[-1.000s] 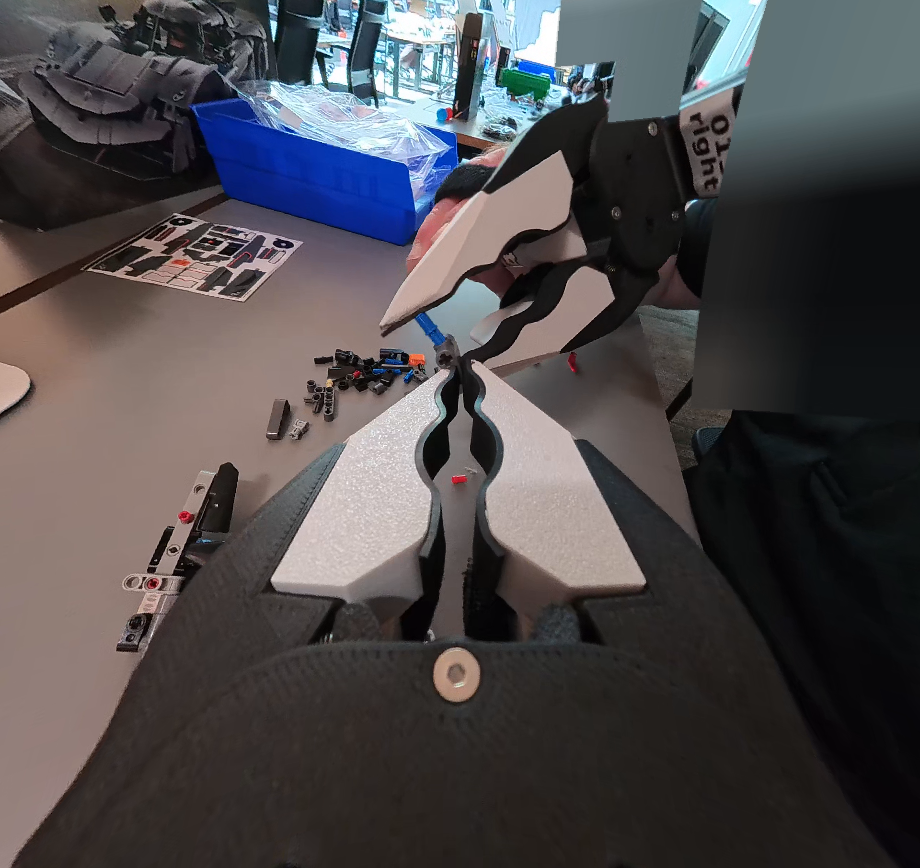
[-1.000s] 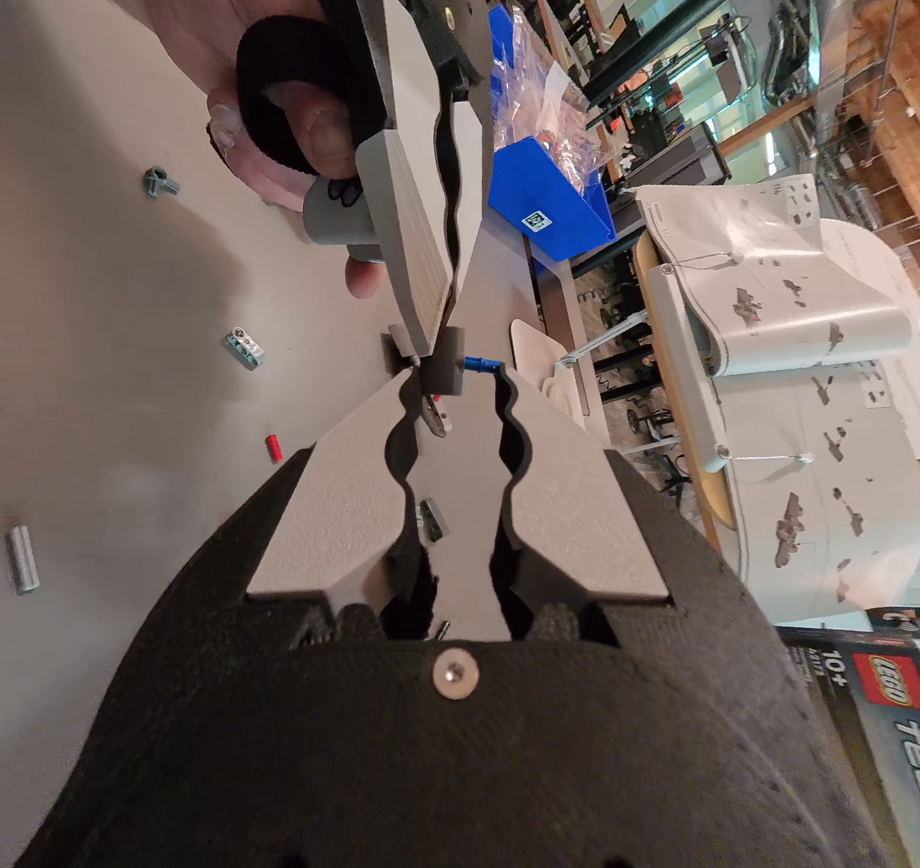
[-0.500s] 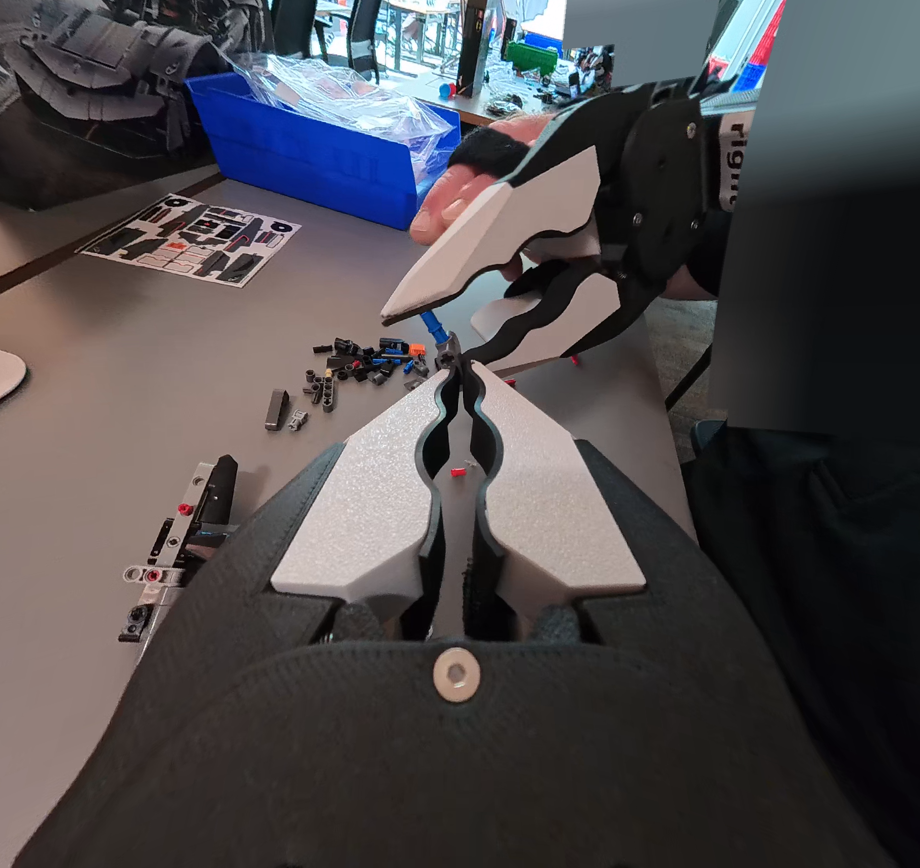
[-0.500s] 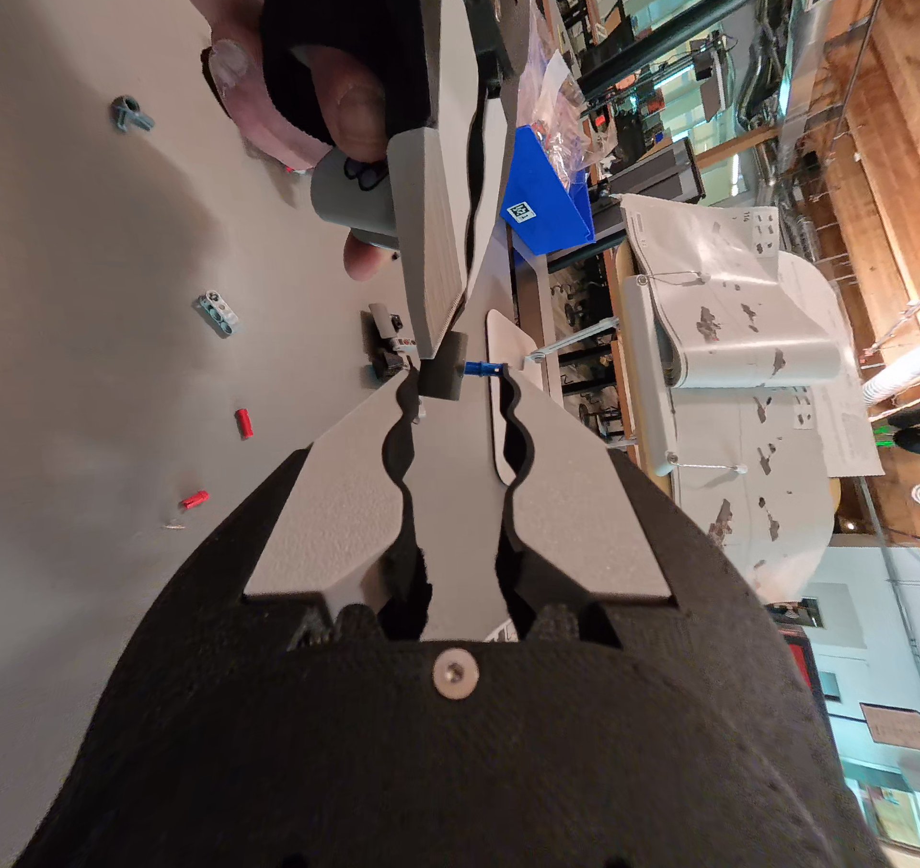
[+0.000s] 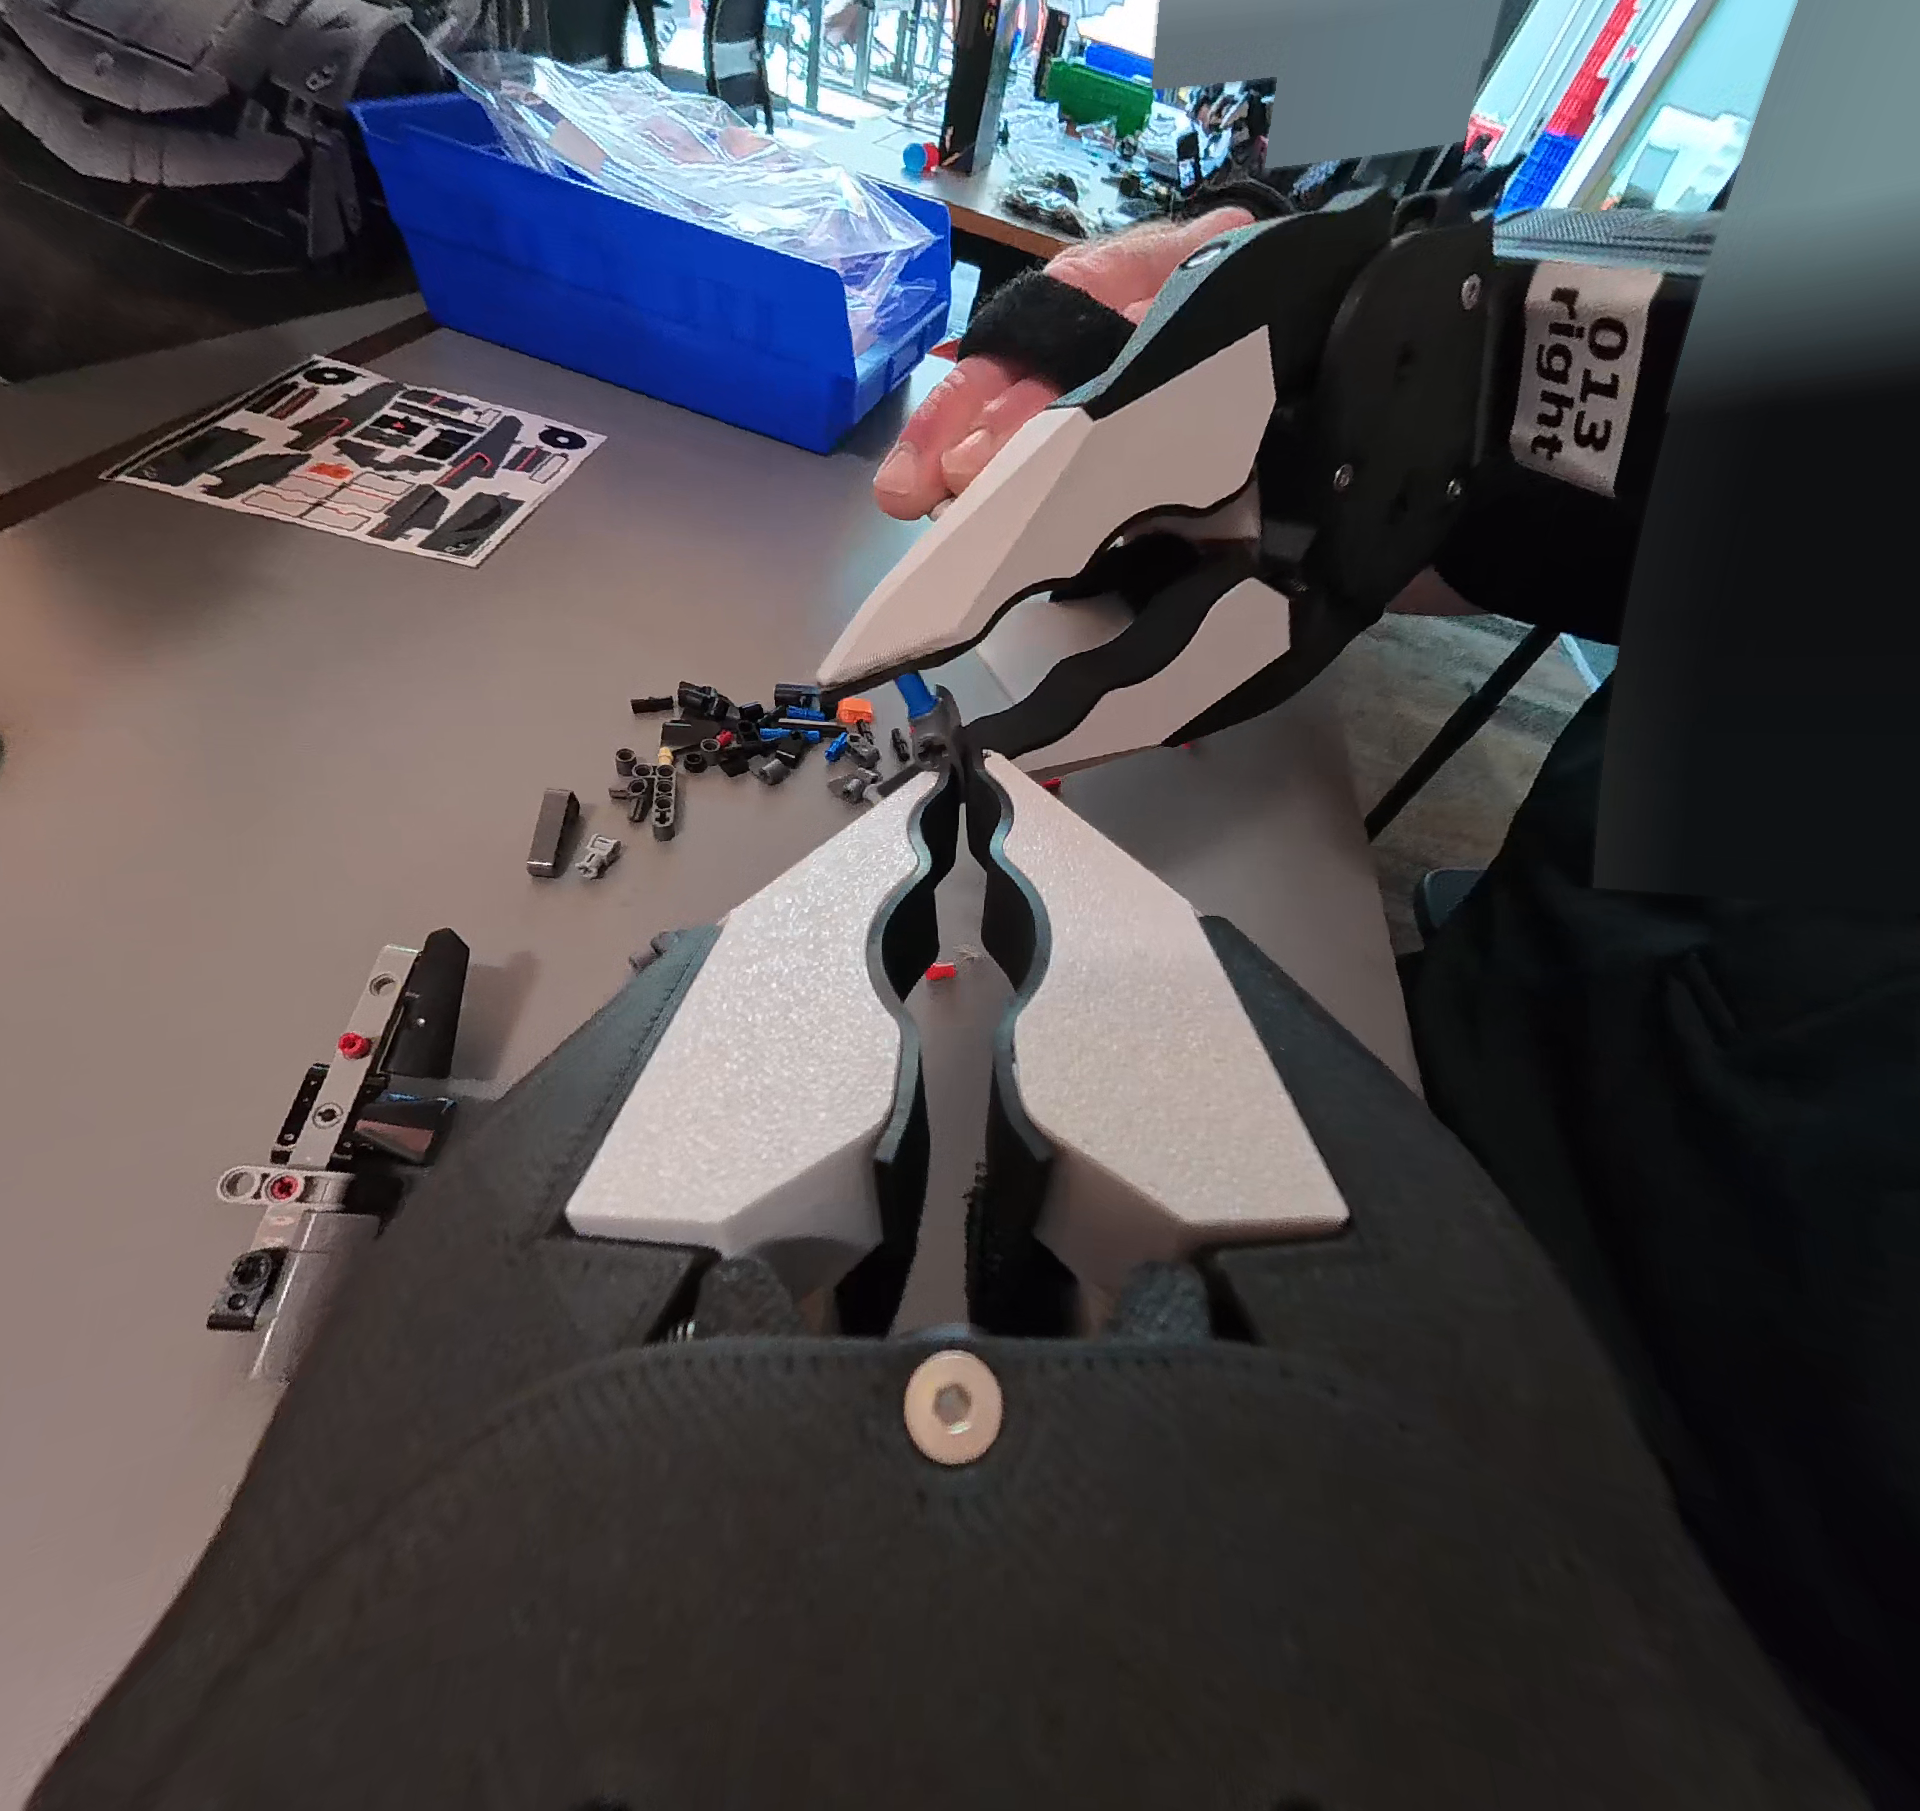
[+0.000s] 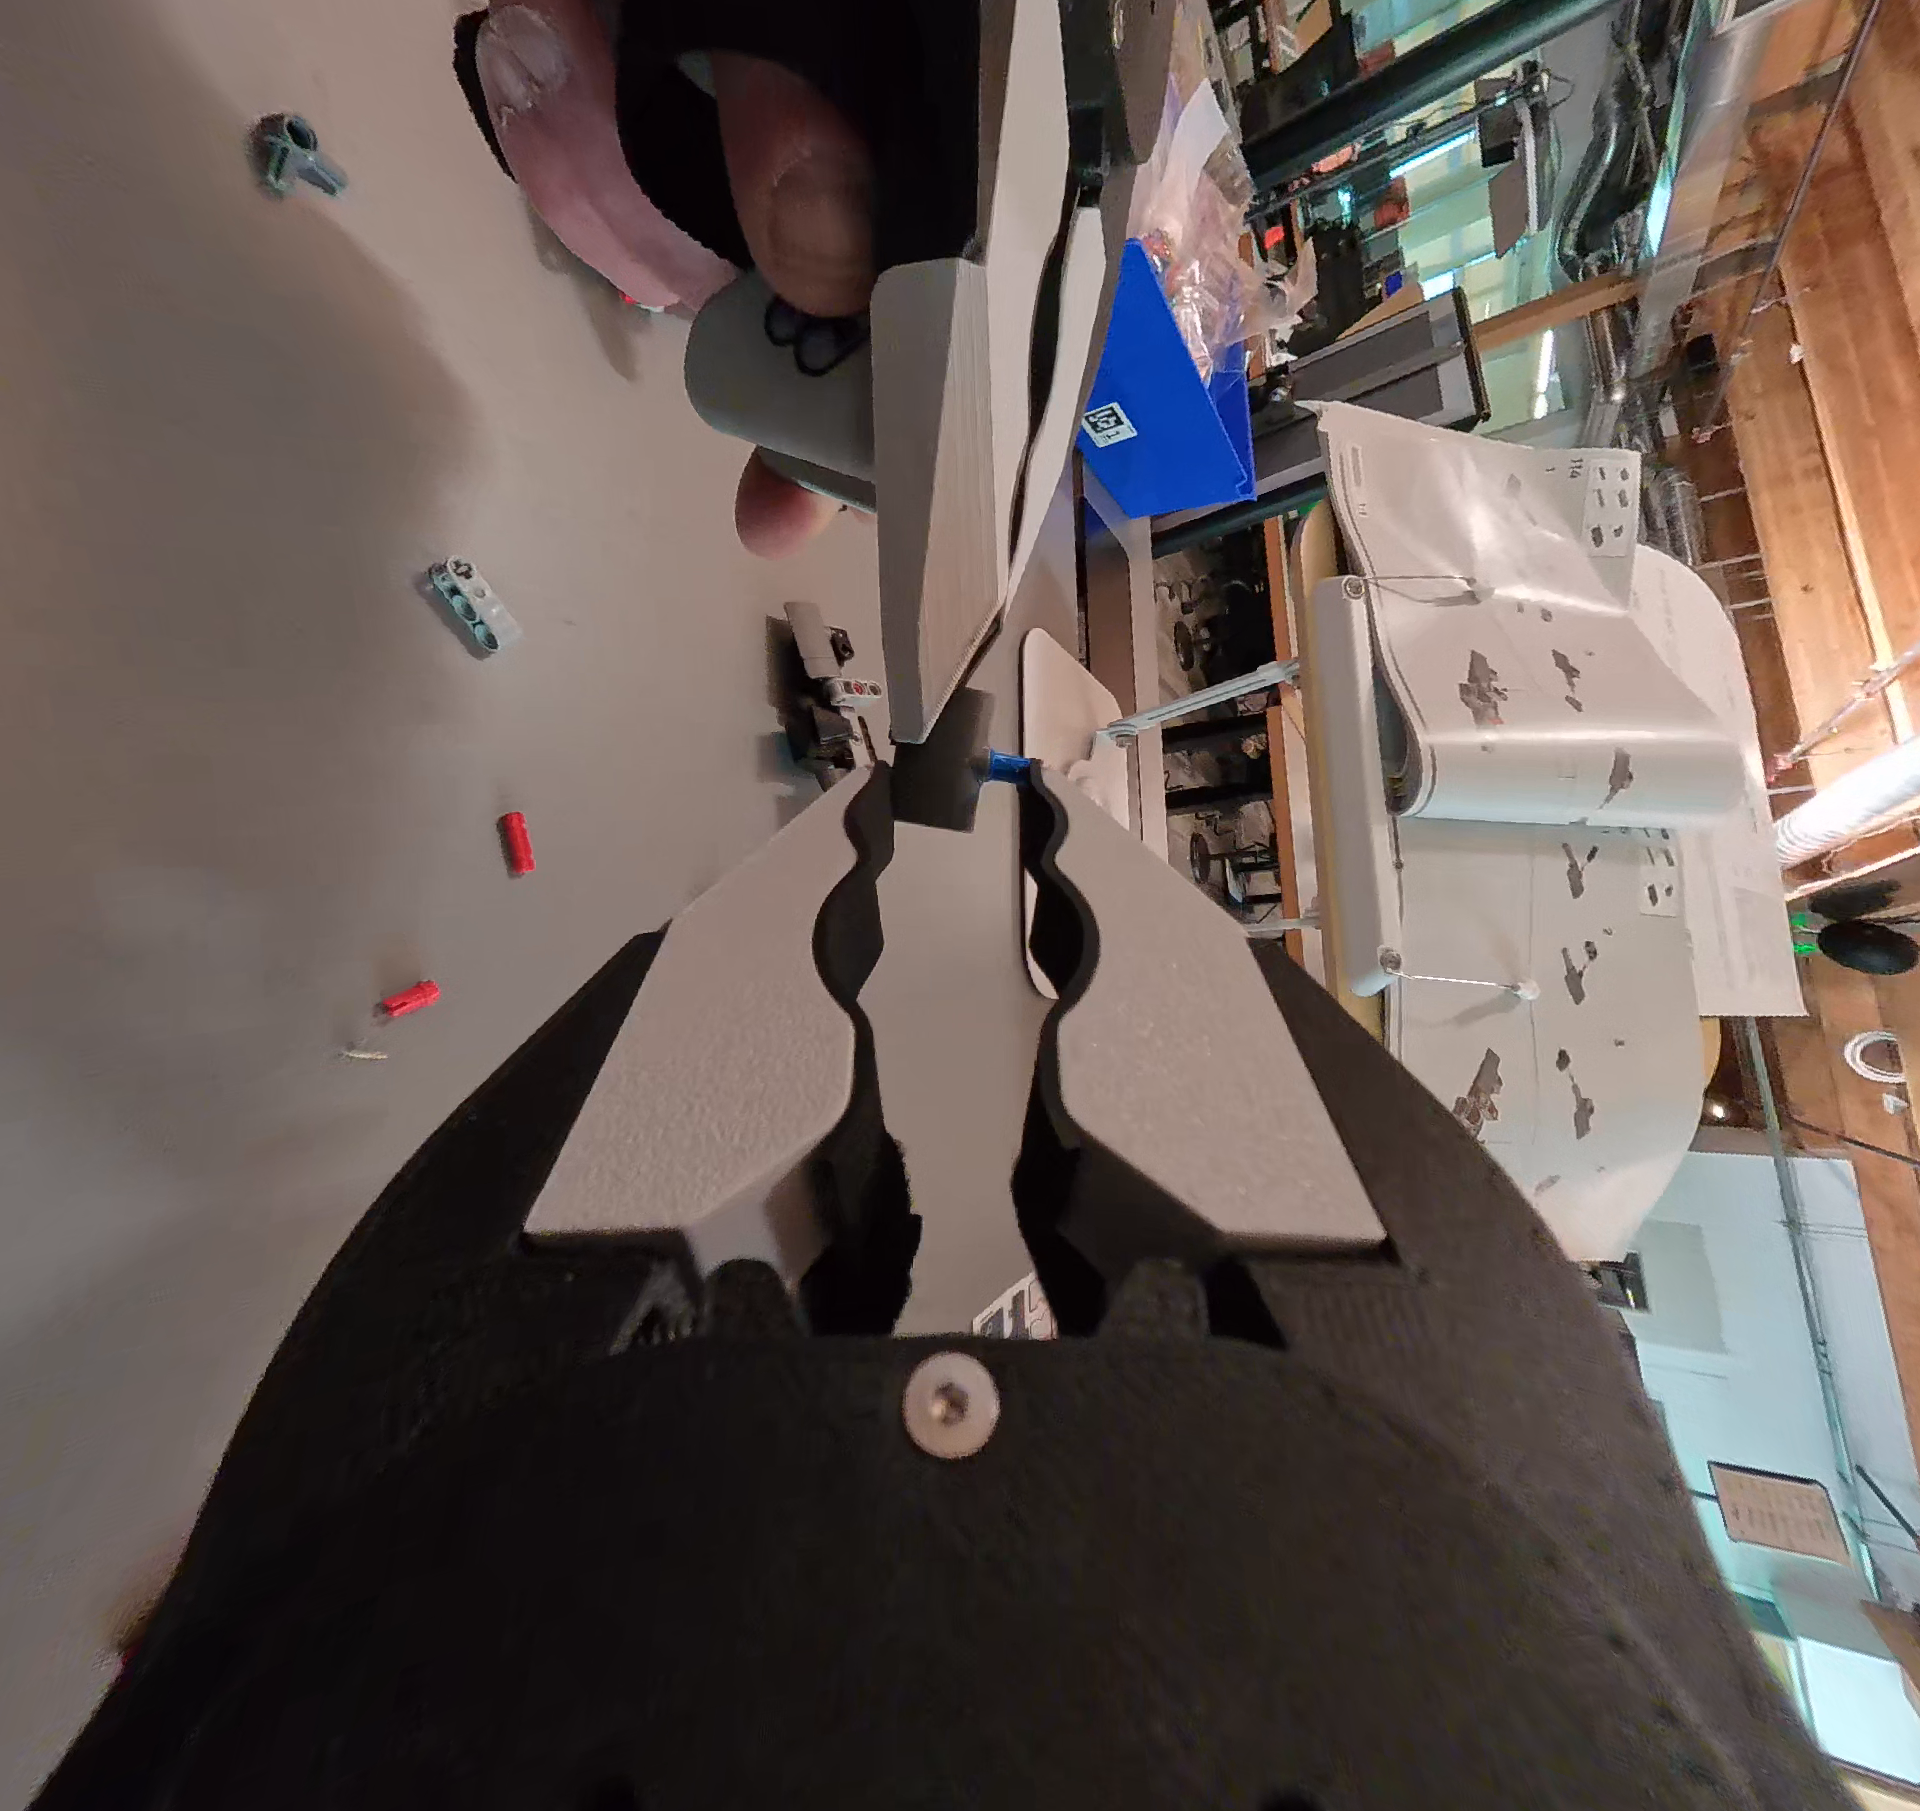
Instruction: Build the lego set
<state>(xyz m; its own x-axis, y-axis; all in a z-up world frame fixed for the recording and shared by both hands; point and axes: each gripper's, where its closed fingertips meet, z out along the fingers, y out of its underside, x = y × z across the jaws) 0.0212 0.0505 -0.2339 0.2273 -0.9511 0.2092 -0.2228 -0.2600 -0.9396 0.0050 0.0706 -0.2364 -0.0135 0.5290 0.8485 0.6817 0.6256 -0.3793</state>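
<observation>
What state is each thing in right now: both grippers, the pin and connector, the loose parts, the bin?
Left gripper: shut on the dark grey connector, held above the table.
Right gripper: closing around connector and blue pin.
Blue pin: seated in the connector, partly protruding.
Loose parts pile: scattered on the table.
Partial assembly: lying flat, untouched.
Blue bin: open, holding clear bags.

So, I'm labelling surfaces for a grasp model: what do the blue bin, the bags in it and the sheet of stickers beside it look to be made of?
Blue bin: seemingly rigid moulded plastic, opaque, with a slight sheen and ribbed walls. Bags: thin clear plastic film, crinkled and throwing glare. Sheet of stickers: probably glossy printed paper or vinyl, lying flat on the matte grey table; which one cannot be told from here.
</observation>
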